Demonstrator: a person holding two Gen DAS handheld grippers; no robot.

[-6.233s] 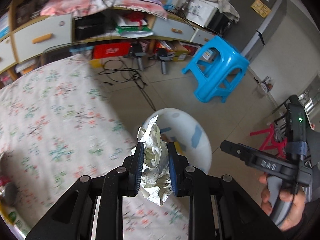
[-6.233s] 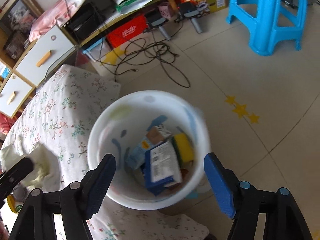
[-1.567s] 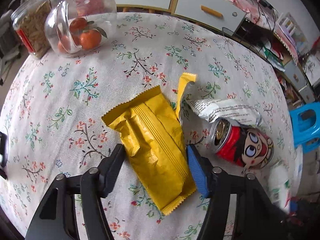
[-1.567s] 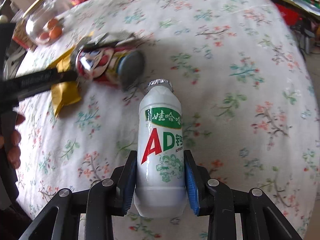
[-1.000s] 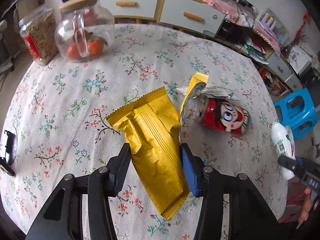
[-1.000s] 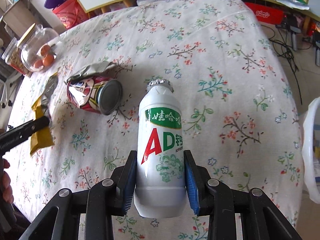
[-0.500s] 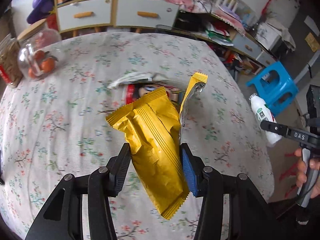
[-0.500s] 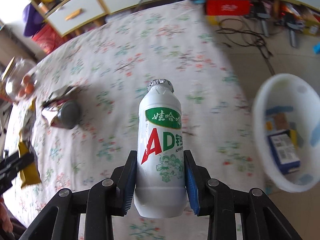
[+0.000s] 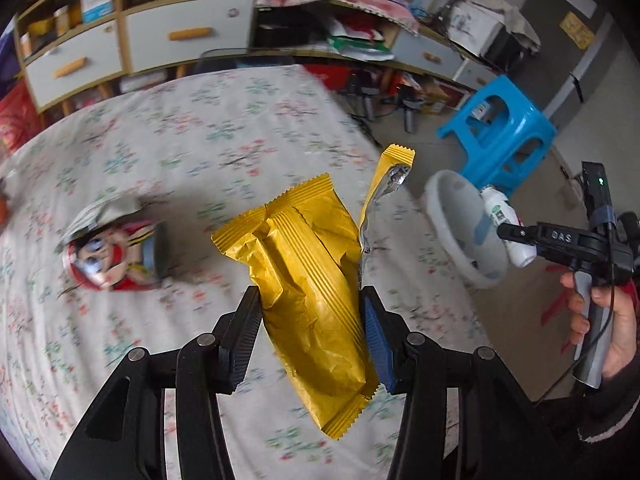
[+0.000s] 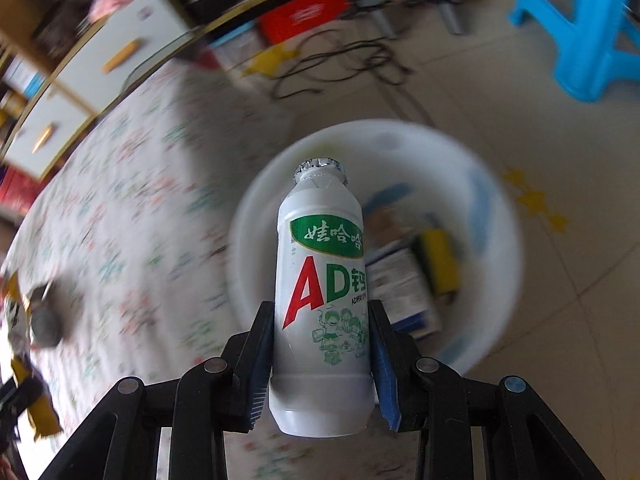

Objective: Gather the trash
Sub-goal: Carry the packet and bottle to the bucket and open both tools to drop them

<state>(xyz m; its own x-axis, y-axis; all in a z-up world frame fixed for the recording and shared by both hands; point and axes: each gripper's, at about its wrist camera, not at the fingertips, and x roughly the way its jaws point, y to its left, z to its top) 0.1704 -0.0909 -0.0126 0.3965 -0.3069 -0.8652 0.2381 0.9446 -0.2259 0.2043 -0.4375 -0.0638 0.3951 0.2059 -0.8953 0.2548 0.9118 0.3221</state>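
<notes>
Your wrapper [image 9: 312, 292] is plain yellow; your bottle [image 10: 322, 300] is white with green and red print; at two o'clock sits a white bin [image 10: 500, 216].

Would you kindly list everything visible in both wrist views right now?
Crinkled yellow foil snack wrapper: one, yellow, clamped in the left gripper.
White plastic drink bottle with green label: one, white, clamped in the right gripper above the bin.
White round plastic trash bin: one, white, on the floor beside the table, boxes inside.
Red cartoon-printed drink can: one, red, lying on the tablecloth.
Floral tablecloth: one, white.
Blue plastic stool: one, on the floor.
Left gripper: shut.
Right gripper: shut.
</notes>
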